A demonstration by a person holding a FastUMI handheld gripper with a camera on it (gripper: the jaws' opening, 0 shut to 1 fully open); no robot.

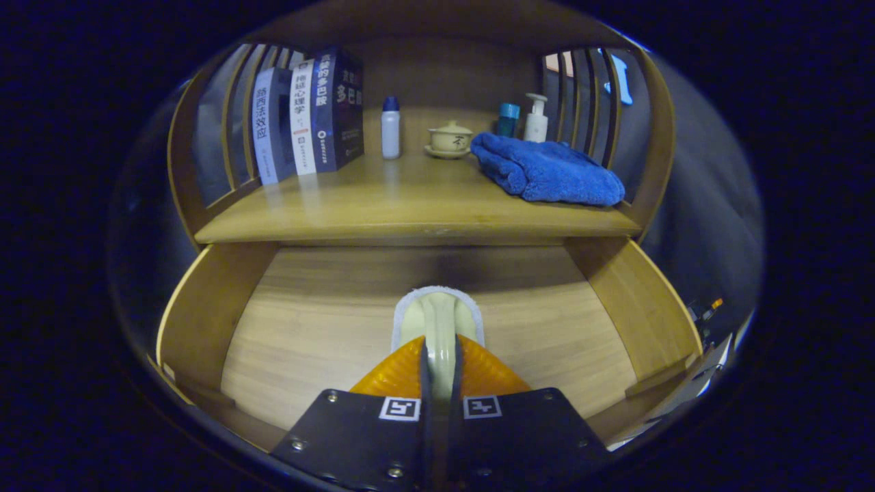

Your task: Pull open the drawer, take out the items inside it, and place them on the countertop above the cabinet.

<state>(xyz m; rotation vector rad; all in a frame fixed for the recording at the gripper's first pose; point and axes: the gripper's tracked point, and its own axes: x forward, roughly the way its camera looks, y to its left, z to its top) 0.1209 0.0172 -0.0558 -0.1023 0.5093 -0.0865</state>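
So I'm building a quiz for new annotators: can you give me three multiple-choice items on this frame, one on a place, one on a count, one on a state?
1. Where does the blue towel lie?
A. in the drawer
B. on the countertop, right of the lidded cup
C. on top of the books

2. How many books stand on the countertop?
A. one
B. three
C. five

3. What state is the gripper in?
A. wide open above the towel
B. shut on nothing
C. shut on a pale handled brush

Key: 1 B, the towel sits beside the lidded cup. 2 B, three spines show side by side. 3 C, the jaws pinch the brush by its handle over the open drawer.
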